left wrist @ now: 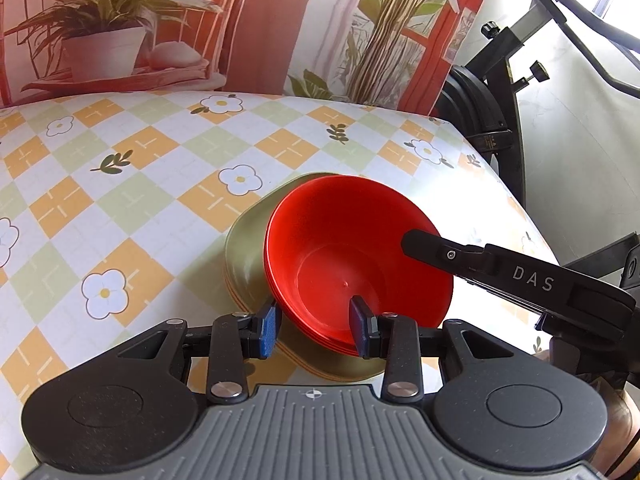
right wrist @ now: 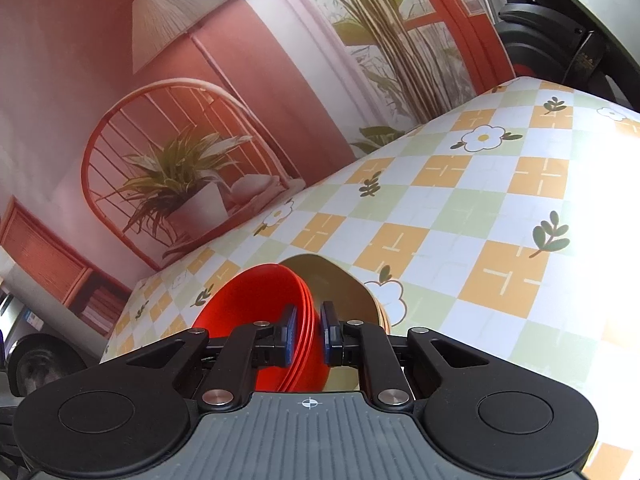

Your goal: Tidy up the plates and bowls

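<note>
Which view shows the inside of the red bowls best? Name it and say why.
The left wrist view: the top red bowl faces the camera, its floor and far wall in sight. The right wrist view shows the red bowls edge-on, nested rims between the right gripper fingers, hardly any interior.

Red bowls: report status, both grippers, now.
Right gripper shut on red bowls, rims pinched. Left gripper open, straddling their near rim. Bowls tilted atop green plates. Checkered table; nothing blocking.

Glossy red plastic bowls [left wrist: 356, 256] on olive-green plates [left wrist: 244, 248]; counter [left wrist: 132, 184] cloth chequered orange, pale green and white, with daisies and leaf sprigs.
</note>
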### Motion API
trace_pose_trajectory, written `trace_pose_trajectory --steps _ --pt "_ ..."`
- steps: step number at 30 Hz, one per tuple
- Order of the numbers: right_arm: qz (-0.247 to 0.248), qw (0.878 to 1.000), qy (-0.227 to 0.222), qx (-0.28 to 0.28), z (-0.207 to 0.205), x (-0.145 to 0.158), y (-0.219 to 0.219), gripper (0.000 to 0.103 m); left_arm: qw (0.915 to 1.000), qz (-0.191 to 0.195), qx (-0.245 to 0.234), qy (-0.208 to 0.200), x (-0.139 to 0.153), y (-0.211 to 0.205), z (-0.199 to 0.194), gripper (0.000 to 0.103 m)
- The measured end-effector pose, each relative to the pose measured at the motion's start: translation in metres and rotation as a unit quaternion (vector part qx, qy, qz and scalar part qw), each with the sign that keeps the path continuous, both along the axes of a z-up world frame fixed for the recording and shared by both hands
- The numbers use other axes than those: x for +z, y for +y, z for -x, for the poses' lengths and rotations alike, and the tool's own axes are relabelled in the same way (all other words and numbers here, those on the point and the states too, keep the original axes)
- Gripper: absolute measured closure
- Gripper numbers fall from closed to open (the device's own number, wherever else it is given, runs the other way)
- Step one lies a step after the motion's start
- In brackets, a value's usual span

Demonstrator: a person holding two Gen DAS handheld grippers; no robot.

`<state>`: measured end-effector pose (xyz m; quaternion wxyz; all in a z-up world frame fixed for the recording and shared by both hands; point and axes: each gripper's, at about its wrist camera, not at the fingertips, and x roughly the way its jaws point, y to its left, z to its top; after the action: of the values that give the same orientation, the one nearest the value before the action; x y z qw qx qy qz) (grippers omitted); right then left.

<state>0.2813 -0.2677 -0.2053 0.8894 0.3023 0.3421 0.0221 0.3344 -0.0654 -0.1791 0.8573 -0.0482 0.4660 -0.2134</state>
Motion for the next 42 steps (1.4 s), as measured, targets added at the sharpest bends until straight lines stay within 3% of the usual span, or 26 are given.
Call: trace_pose_trajectory --steps 22,31,39,42 --pt "0.011 1.000 0.025 0.006 0.007 -0.003 0.000 0.090 0.9999 -0.007 -0.011 -0.010 -0.002 0.002 0.005 0.065" --pt "0.050 0.999 0.019 0.012 0.013 0.014 0.012 0.085 0.9997 -0.016 0.000 -0.016 0.004 0.009 0.010 0.063" --pt "0.091 0.996 0.010 0.011 0.029 0.036 0.024 0.082 0.9985 -0.007 0.015 -0.053 0.027 0.025 0.024 0.059" --pt "0.108 0.994 0.001 0.012 0.035 0.049 0.030 0.079 0.9971 -0.007 0.024 -0.071 0.039 0.033 0.033 0.052"
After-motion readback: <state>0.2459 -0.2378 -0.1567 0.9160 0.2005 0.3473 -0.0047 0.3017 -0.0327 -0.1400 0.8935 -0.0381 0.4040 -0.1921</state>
